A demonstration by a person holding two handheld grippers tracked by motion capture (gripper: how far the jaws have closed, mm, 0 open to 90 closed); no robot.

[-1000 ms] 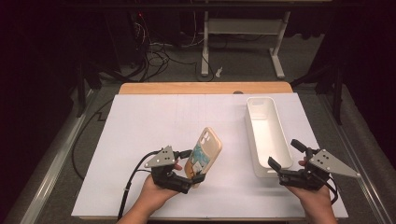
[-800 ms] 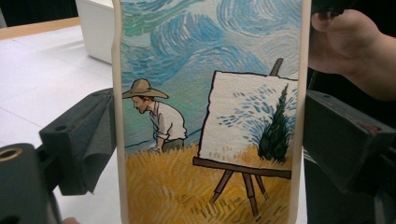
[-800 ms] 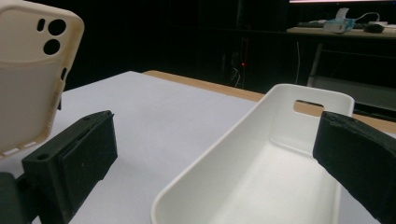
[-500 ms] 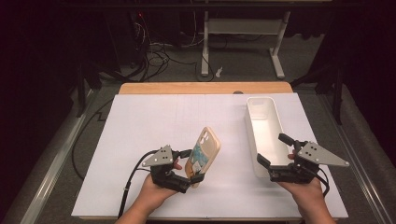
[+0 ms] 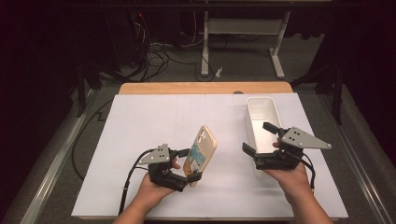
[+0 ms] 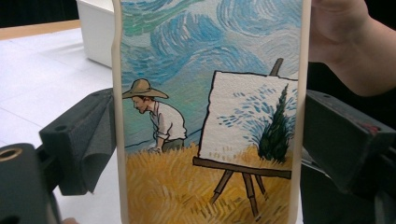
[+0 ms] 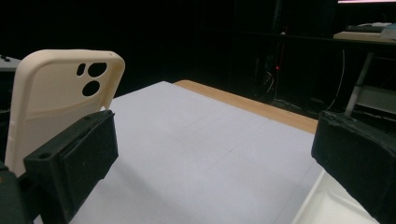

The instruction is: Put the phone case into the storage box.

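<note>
Here, a white table (image 5: 140,121) with a wooden far edge fills the middle of the high view. On its right side stands a long white bin (image 5: 261,116), open at the top. Just in front of the bin, the right gripper (image 5: 259,140) hovers above the table with its jaws wide apart, holding nothing. Near the table's front centre, the left gripper (image 5: 191,164) is clamped on the two long edges of a cream phone case (image 5: 201,151), held upright and tilted above the surface. The left gripper view shows the case's painted side: a figure in a straw hat beside an easel in a yellow field.
</note>
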